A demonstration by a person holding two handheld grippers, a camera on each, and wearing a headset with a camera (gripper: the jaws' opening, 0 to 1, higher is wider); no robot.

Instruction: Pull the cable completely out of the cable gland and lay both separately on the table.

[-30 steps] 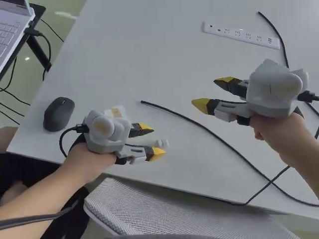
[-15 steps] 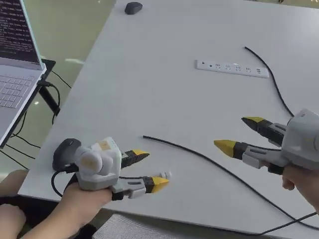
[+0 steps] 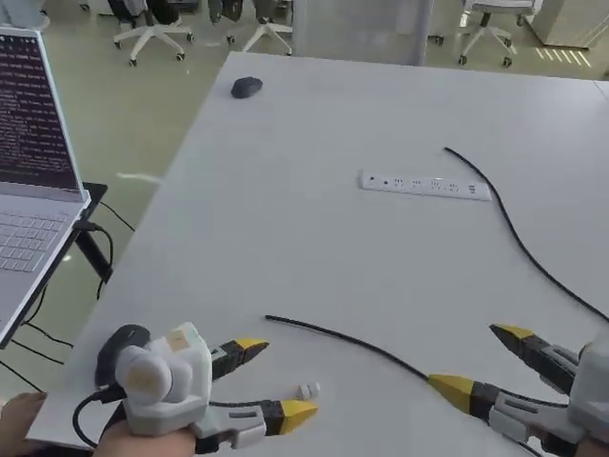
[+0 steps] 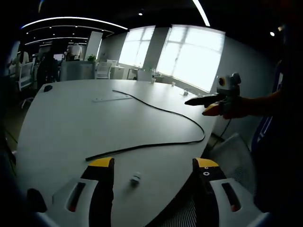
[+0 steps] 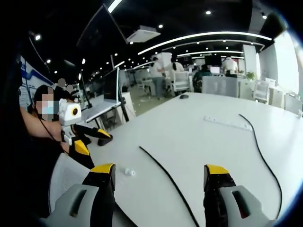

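A small white cable gland (image 3: 307, 390) lies alone on the white table (image 3: 314, 248), near its front edge. The black cable (image 3: 347, 340) lies apart from it, its free end a short way beyond the gland. My left gripper (image 3: 276, 379) hovers open just short of the gland, which appears between its yellow tips in the left gripper view (image 4: 136, 178). My right gripper (image 3: 479, 358) is open at the lower right, above the cable, holding nothing. In the right gripper view the gland (image 5: 127, 172) and the cable (image 5: 163, 172) lie ahead of it, with the left gripper (image 5: 90, 137) beyond.
A white power strip (image 3: 423, 185) lies mid-table, with the cable's far stretch (image 3: 514, 238) running past it. A dark mouse (image 3: 119, 341) sits by my left hand, another mouse (image 3: 246, 87) at the far edge. An open laptop (image 3: 29, 190) stands left of the table.
The head camera has tilted up, so both grippers sit lower in the picture. Both stay open. The gland and the cable have not moved on the table.
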